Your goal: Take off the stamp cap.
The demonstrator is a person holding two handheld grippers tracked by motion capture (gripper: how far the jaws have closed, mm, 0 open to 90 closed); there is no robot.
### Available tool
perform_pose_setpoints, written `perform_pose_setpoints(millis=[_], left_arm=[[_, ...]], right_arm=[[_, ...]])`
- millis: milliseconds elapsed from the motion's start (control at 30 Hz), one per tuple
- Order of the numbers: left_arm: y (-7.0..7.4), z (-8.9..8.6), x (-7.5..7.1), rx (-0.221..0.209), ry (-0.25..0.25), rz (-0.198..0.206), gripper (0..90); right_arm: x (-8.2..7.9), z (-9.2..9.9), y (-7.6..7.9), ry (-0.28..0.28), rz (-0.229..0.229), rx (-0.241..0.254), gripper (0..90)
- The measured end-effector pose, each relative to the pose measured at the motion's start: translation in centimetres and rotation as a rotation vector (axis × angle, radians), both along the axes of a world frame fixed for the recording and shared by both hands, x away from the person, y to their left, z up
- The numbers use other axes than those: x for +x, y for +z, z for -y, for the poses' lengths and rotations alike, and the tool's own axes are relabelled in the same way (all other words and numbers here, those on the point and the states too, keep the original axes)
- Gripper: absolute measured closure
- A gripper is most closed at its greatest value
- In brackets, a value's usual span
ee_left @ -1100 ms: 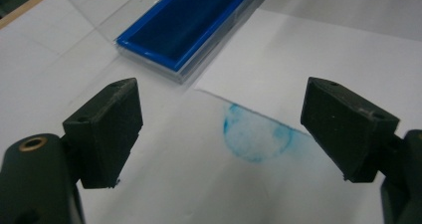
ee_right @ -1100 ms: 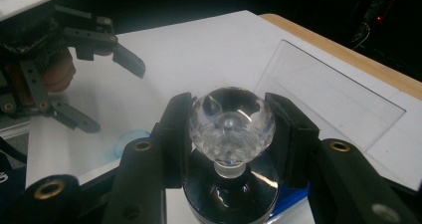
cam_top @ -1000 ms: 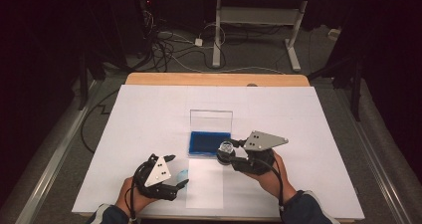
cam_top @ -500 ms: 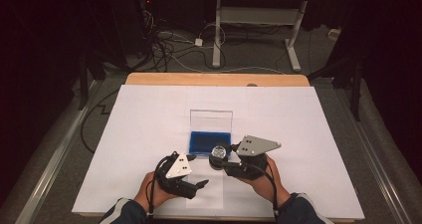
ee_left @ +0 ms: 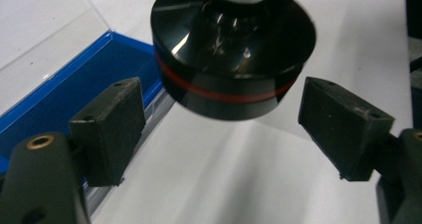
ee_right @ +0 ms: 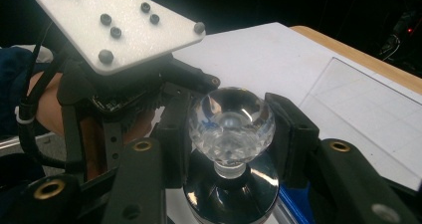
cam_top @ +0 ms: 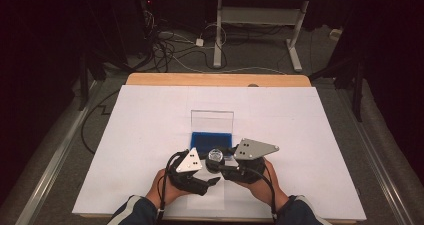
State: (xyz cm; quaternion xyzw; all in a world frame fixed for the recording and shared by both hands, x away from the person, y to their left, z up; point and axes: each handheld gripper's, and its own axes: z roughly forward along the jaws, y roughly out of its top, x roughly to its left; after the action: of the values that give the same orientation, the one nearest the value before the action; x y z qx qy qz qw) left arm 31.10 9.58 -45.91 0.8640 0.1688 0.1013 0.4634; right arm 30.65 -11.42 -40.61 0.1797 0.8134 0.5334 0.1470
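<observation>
A faceted glass ball (ee_right: 231, 122) sits on a short stem above a round black base with a red ring (ee_left: 234, 59). My right gripper (ee_right: 231, 129) is shut on the ball and holds the piece upright just above the paper, in front of the blue box (cam_top: 212, 141). My left gripper (ee_left: 226, 114) is open, one pad on each side of the black base. Its jaws have just been closing, and a gap shows between each pad (ee_left: 117, 119) and the base. In the high view both grippers meet at the glass ball (cam_top: 216, 156).
The blue box's clear lid (cam_top: 212, 120) stands upright behind its tray (ee_left: 64, 89). White paper (cam_top: 125, 135) covers the table, with a wooden edge (cam_top: 215, 80) at the far side. Cables and table legs lie on the floor beyond.
My left gripper has moved right, up to the piece held by the right gripper, and its jaws now flank the black base. The right gripper has shifted slightly left.
</observation>
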Motion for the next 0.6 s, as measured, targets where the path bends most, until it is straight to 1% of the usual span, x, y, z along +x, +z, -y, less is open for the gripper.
perform_pose_setpoints(millis=[33,100,133,167,300,500,567,600], left_arm=[[0.11,-0.09,-0.13,0.004,0.029,-0.003,22.1],[0.21,-0.06,-0.11,-0.018,0.018,-0.004,24.0],[0.22,0.05,-0.07,-0.034,-0.004,0.001,28.2],[0.31,-0.03,-0.14,-0.027,0.015,0.004,29.7],[0.34,-0.12,-0.09,-0.051,0.015,0.001,33.6],[0.17,-0.01,-0.07,-0.051,0.008,-0.004,34.3],[0.03,0.07,-0.05,-0.038,0.018,-0.001,31.6],[-0.10,0.19,0.06,-0.048,-0.001,-0.009,30.0]], right_arm=[[-0.01,-0.02,-0.02,0.002,-0.002,0.002,56.6],[-0.02,-0.06,-0.06,0.002,-0.001,0.002,56.6],[-0.03,-0.06,-0.05,0.005,-0.002,0.004,56.6],[-0.05,-0.08,-0.05,0.006,-0.001,0.005,56.6],[-0.07,-0.07,-0.04,0.005,0.000,0.008,56.6],[-0.08,-0.05,-0.06,0.006,0.002,0.018,56.6],[-0.07,-0.05,-0.05,0.007,0.002,0.021,56.6],[-0.06,-0.04,-0.05,0.008,0.004,0.024,56.6]])
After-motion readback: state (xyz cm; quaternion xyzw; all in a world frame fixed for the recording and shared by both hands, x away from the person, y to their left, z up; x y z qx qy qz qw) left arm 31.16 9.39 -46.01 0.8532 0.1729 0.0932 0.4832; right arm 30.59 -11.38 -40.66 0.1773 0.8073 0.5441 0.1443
